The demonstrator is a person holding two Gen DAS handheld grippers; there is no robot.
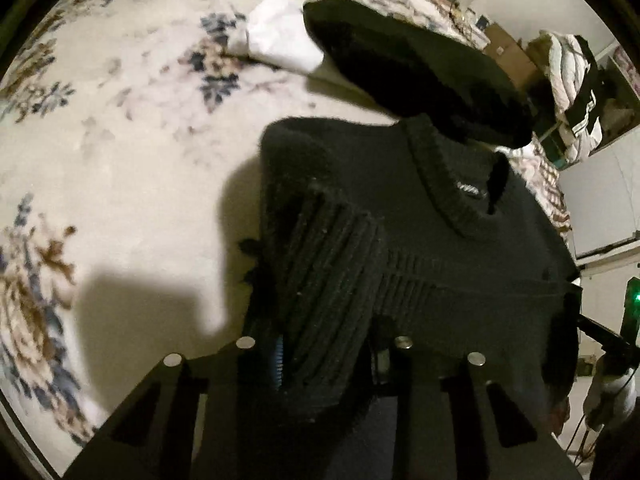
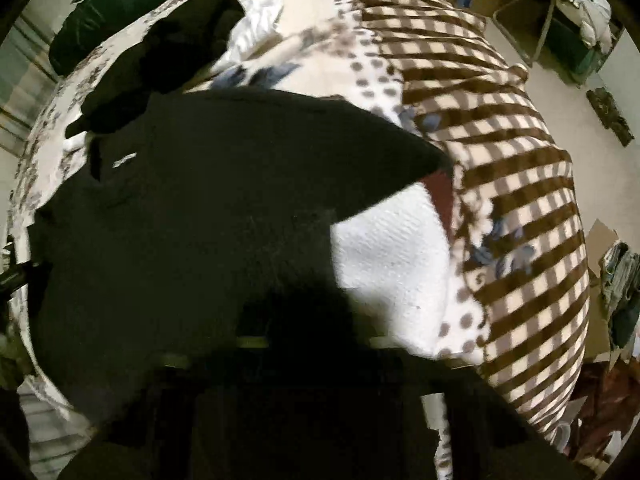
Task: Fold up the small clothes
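Black knit is filling both of my views: a dark sweater (image 1: pixel 400 240) lying on the patterned blanket (image 1: pixel 120 140) that covers the bed.

My left gripper (image 1: pixel 324 356) is pinching a thick ribbed fold of that sweater, a cuff or hem bunched between my left fingers (image 1: pixel 260 360); they are clenching on it. Just ahead of those fingers the left view is showing the ribbed collar with its small label, something the right view is giving only as a pale fleck. Beyond the collar a second black garment (image 1: pixel 408 68) is lying, with a white cloth (image 1: pixel 280 40) beside it.

My right gripper (image 2: pixel 304 344) is sitting in deep shadow at the sweater's (image 2: pixel 180 220) edge. The fingers are too dark to make out, but they are closing fully, with black knit bunching right at them, so I am taking them to be clamping on that edge. Only this view is showing a white textured cloth (image 2: pixel 392 256) just to the right of my fingers, partly under the sweater, and the brown checked part of the blanket (image 2: pixel 500 160) beyond it.
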